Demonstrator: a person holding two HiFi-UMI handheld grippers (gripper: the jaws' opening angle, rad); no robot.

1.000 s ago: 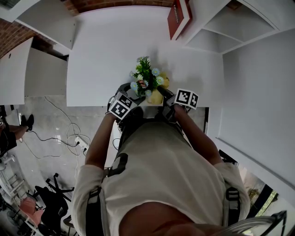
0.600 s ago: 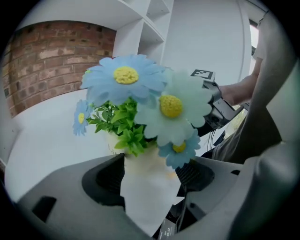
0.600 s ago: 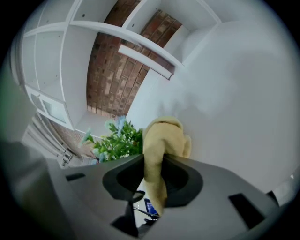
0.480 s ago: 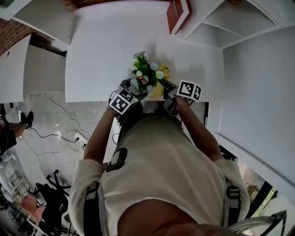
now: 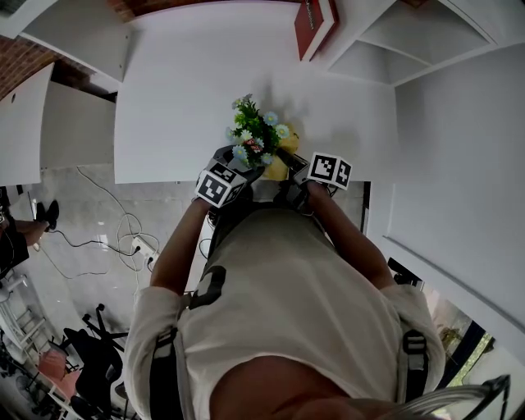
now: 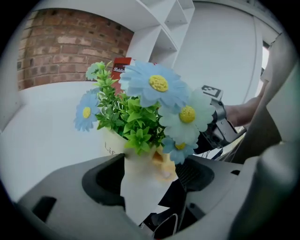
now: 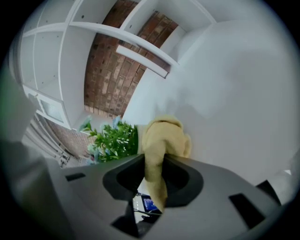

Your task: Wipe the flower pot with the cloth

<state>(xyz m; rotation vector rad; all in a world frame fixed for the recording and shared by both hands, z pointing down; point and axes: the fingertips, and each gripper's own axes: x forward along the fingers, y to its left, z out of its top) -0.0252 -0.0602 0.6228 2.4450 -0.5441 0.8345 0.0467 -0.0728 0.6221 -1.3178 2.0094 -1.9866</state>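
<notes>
A white flower pot (image 6: 135, 180) with green leaves and blue-and-white flowers (image 5: 256, 133) stands at the near edge of the white table (image 5: 180, 98). My left gripper (image 6: 151, 174) is shut on the pot, one jaw on each side of it. My right gripper (image 7: 154, 174) is shut on a yellow cloth (image 7: 159, 140). That cloth (image 5: 284, 162) lies bunched against the pot's right side, just below the flowers. In the head view the blooms hide most of the pot. The two marker cubes flank it.
A red book (image 5: 316, 25) leans on the white shelving at the back right. A brick wall (image 6: 65, 47) stands behind the table. The person's body covers the table's near edge, and cables (image 5: 123, 238) lie on the floor at the left.
The right gripper with the cloth has shifted slightly along the pot's side. The left gripper has rolled a little, still around the pot.
</notes>
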